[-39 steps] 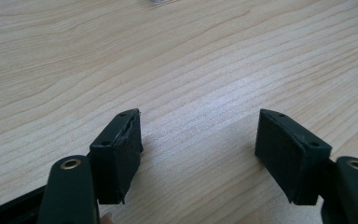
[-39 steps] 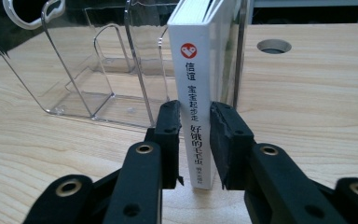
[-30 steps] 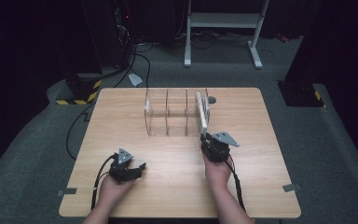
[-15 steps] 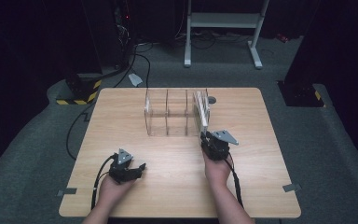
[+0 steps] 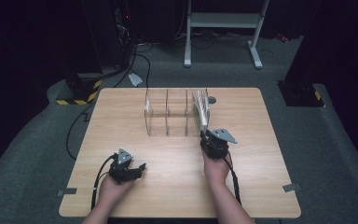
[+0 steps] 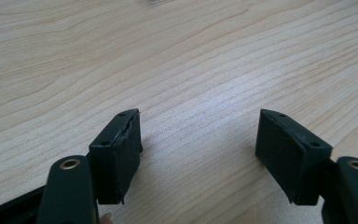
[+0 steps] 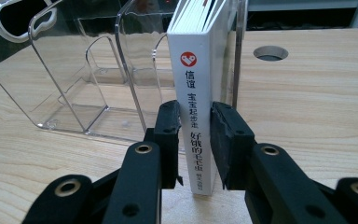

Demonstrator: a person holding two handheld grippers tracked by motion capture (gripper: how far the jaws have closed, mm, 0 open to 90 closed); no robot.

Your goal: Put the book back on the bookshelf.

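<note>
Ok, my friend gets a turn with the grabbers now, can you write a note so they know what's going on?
Right gripper: shut on the white book, gripping its spine low down. The book stands upright in the end compartment of the clear rack, the one nearest the round hole in the table.
Left gripper: open, nothing between its jaws, resting over bare table near the person's side.
Done: book is standing in the rack.
Left: probably let go with the right gripper and pull back; the other compartments look empty.

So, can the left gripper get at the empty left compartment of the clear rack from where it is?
Probably yes: the left gripper has open jaws, and bare table lies between it and the rack.
</note>
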